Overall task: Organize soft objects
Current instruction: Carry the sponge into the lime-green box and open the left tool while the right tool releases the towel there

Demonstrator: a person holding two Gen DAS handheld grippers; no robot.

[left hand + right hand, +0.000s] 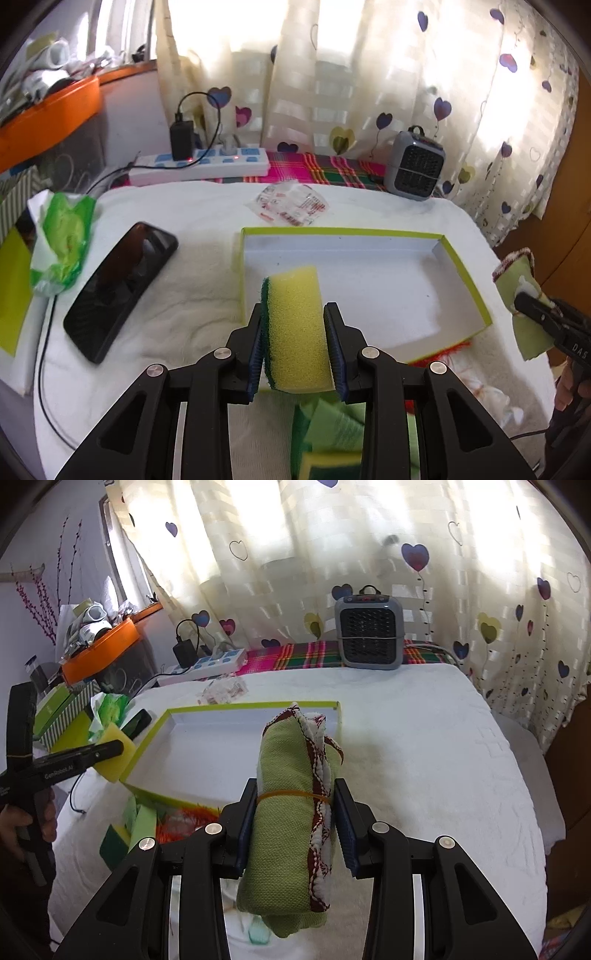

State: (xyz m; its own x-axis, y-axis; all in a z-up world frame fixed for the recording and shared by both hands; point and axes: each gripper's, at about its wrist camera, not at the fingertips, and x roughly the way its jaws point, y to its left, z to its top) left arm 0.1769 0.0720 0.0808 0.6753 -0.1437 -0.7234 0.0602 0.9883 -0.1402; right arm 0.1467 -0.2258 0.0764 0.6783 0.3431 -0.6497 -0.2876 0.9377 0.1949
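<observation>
My left gripper (293,314) is shut on a yellow sponge with a green scrub side (295,325), held above the near left corner of the shallow green-rimmed box (343,232). My right gripper (295,788) is shut on a rolled green cloth with red trim, bound by a rubber band (291,812), held near the box's (243,706) right end. The cloth also shows in the left wrist view (517,280). The sponge also shows in the right wrist view (116,755). More sponges and green cloths (325,435) lie below the box's near edge.
A black phone (118,288) and a green tissue pack (62,243) lie left of the box on the white towel. A plastic packet (291,205) lies behind it. A power strip (199,164) and a small grey heater (369,631) stand at the back by the curtain.
</observation>
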